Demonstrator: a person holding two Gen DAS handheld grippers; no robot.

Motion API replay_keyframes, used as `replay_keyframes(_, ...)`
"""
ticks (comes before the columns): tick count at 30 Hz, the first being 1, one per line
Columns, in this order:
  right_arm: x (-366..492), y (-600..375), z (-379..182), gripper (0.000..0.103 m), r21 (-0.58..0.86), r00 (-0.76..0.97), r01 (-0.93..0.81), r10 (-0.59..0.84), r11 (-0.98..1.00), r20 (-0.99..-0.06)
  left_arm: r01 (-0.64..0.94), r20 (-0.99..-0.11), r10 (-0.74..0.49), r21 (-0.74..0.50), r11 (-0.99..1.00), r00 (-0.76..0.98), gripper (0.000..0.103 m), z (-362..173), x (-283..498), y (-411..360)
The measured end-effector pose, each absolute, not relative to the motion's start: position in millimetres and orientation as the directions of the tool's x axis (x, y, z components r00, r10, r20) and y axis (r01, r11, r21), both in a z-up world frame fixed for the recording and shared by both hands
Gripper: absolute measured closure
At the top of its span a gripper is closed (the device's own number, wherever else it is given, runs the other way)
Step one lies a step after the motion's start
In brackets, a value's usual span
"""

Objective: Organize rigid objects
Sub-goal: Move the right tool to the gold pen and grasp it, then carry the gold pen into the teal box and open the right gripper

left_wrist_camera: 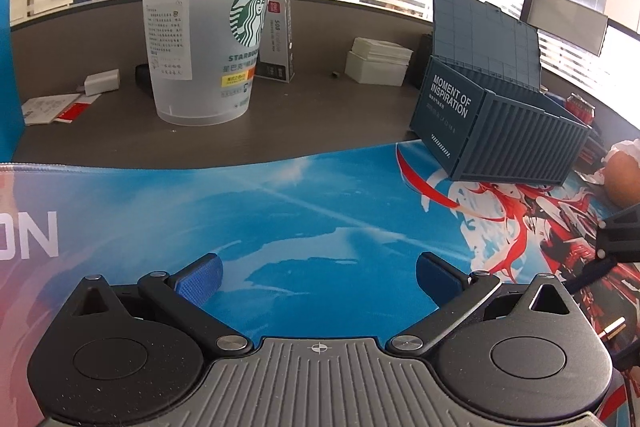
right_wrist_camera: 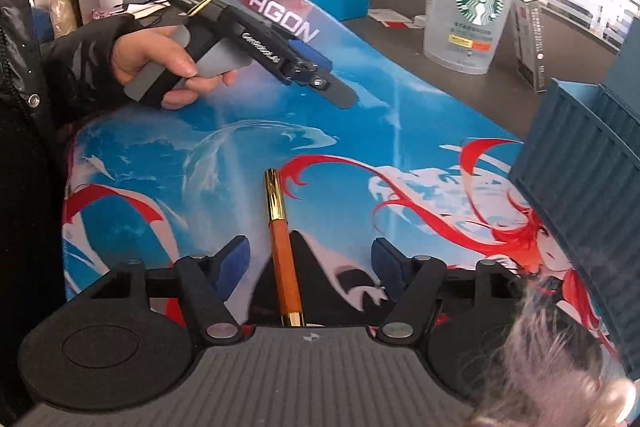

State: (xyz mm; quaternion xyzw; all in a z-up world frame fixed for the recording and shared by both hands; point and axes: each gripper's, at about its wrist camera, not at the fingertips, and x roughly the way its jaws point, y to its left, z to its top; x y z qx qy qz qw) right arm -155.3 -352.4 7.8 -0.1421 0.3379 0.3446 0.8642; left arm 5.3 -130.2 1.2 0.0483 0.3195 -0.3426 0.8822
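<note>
The left gripper hangs over the printed desk mat with its jaws wide apart and nothing between them; a frosted plastic cup stands ahead and left of them, and an open blue container box ahead and right. The right gripper has its jaws apart around an orange pen lying flat on the mat, nearer the left pad, neither pad touching it. The box stands just right of those jaws.

The pen lies on the mat between the right hand-held gripper fingers. The container sits at three o'clock, the cup at one o'clock on the tabletop.
</note>
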Motion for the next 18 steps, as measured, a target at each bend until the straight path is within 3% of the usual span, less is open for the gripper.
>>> replay_keyframes(3,-161.3,-344.1,10.7,0.061,-0.019,0.523,-0.707,0.504,0.707,-0.688,0.635,-0.599,-0.565,-0.118,0.763,0.568,0.0,0.5,3.6,-131.9)
replay_keyframes(9,-164.4,-334.8,15.1,0.076,-0.024,0.511,-0.706,0.486,0.707,-0.709,0.637,-0.606,-0.548,-0.088,0.766,0.576,0.0,0.0,1.8,-134.5)
replay_keyframes(18,-168.1,-323.8,18.4,0.087,-0.043,0.507,-0.699,0.453,0.713,-0.733,0.637,-0.608,-0.545,-0.082,0.767,0.578,0.0,0.3,1.5,-134.5)
